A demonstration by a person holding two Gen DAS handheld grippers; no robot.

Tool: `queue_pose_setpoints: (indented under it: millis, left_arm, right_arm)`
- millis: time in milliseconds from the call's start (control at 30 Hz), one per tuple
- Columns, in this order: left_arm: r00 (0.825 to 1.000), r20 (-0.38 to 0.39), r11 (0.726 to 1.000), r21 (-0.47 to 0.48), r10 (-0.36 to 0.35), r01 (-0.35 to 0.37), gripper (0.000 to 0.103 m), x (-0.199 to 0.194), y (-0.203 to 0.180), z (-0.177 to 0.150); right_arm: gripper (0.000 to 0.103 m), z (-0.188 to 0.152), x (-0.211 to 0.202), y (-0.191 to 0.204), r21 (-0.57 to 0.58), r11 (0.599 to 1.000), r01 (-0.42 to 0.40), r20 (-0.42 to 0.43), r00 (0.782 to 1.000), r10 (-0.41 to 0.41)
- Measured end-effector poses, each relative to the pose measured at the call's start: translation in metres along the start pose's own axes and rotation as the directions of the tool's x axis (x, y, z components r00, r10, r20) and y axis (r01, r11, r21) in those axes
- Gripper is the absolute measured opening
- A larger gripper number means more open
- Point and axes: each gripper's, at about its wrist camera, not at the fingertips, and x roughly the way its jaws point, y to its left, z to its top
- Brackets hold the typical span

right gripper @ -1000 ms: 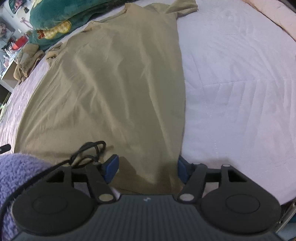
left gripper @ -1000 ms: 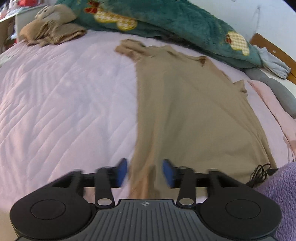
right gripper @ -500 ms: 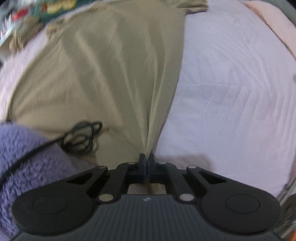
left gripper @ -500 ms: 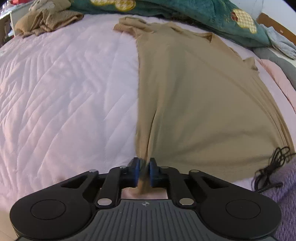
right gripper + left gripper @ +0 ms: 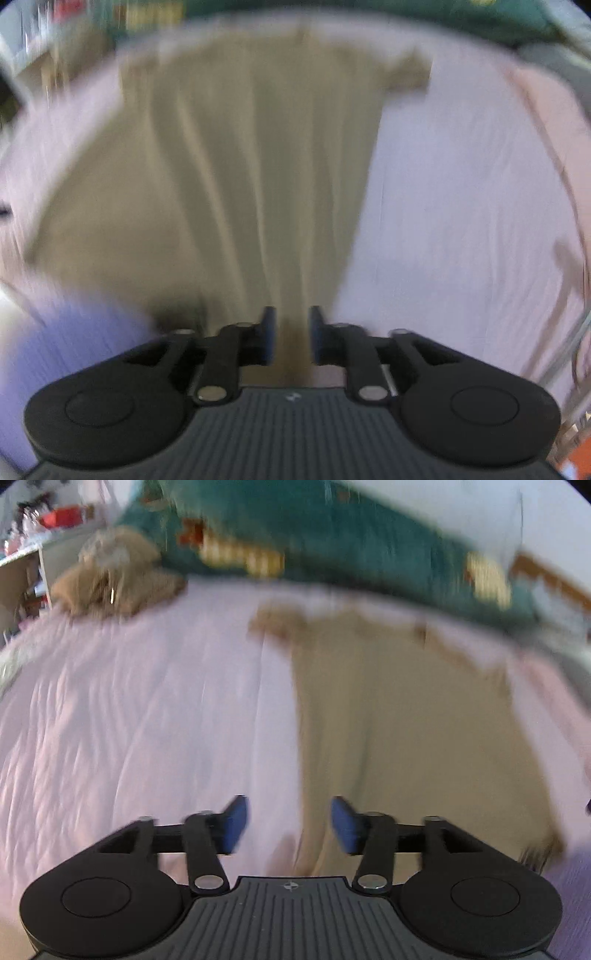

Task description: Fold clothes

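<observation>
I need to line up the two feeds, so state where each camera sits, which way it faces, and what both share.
Left wrist: sits on the left gripper, jaws open, facing along the bed toward the teal blanket; the shirt lies ahead to the right.
Right wrist: sits on the right gripper, jaws parted, over the shirt's hem, facing up its length; a purple sleeve shows at lower left.
Shared: the shirt, bed and blanket, seen from opposite hem corners.

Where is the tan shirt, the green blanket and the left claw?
tan shirt (image 5: 258,166), right wrist view, middle of the cloth.
green blanket (image 5: 351,528), left wrist view, its top fold.
left claw (image 5: 288,821), left wrist view, gap between its open fingertips.
</observation>
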Motion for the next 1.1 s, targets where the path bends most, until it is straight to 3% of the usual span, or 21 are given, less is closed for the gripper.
queue_pose_setpoints:
  millis: [33,133,233,467,500,567,633,700,767,1033,1067,1100]
  left_arm:
    - [0.999,0.048,1.000,-0.007,-0.008,0.009,0.068,0.006,-0.005,0.018]
    - [0.989,0.146,0.999,-0.033,-0.018,0.024,0.073,0.039,-0.026,0.062]
    - [0.990,0.139,0.997,-0.080,0.010,0.001,0.073,0.100,-0.038,0.085]
    - [0.991,-0.014,0.982,-0.138,0.130,-0.130,0.074,0.229,-0.043,0.075]
    - [0.988,0.025,0.984,-0.090,0.154,-0.152,0.075,0.231,-0.047,0.070]
    - [0.979,0.086,0.982,-0.006,0.186,-0.186,0.093,0.234,-0.057,0.060]
    - [0.971,0.128,0.975,0.068,0.201,-0.211,0.097,0.239,-0.067,0.050]
    - [0.981,0.127,0.988,0.029,0.146,-0.151,0.103,0.237,-0.058,0.052]
    - [0.982,0.151,0.994,-0.013,0.112,-0.111,0.103,0.234,-0.049,0.050]
    - [0.979,0.147,0.989,0.021,0.141,-0.145,0.103,0.241,-0.058,0.048]
    - [0.979,0.150,0.990,0.016,0.138,-0.142,0.103,0.241,-0.056,0.048]
    - [0.979,0.151,0.990,0.016,0.137,-0.141,0.103,0.240,-0.056,0.048]
  right_arm:
    - [0.051,0.016,-0.004,0.003,0.033,0.999,-0.027,0.073,0.997,0.025]
    - [0.057,0.065,-0.001,0.014,0.082,0.988,-0.132,0.233,0.966,0.110]
    - [0.058,0.122,0.032,0.037,0.069,0.977,-0.201,0.288,0.942,0.174]
    - [0.058,0.233,0.142,0.103,-0.055,0.982,-0.182,0.215,0.958,0.190]
    - [0.058,0.247,0.157,0.115,-0.078,0.981,-0.180,0.205,0.960,0.193]
    - [0.058,0.274,0.185,0.144,-0.134,0.977,-0.167,0.190,0.963,0.190]
    - [0.058,0.293,0.210,0.169,-0.199,0.967,-0.157,0.181,0.964,0.194]
    - [0.058,0.312,0.234,0.188,-0.245,0.959,-0.142,0.163,0.969,0.186]
    - [0.058,0.331,0.263,0.207,-0.281,0.951,-0.131,0.128,0.977,0.173]
    - [0.057,0.356,0.319,0.242,-0.357,0.929,-0.099,0.054,0.991,0.126]
    - [0.055,0.357,0.324,0.245,-0.365,0.926,-0.096,0.049,0.991,0.122]
    - [0.044,0.358,0.328,0.249,-0.374,0.923,-0.092,0.043,0.992,0.117]
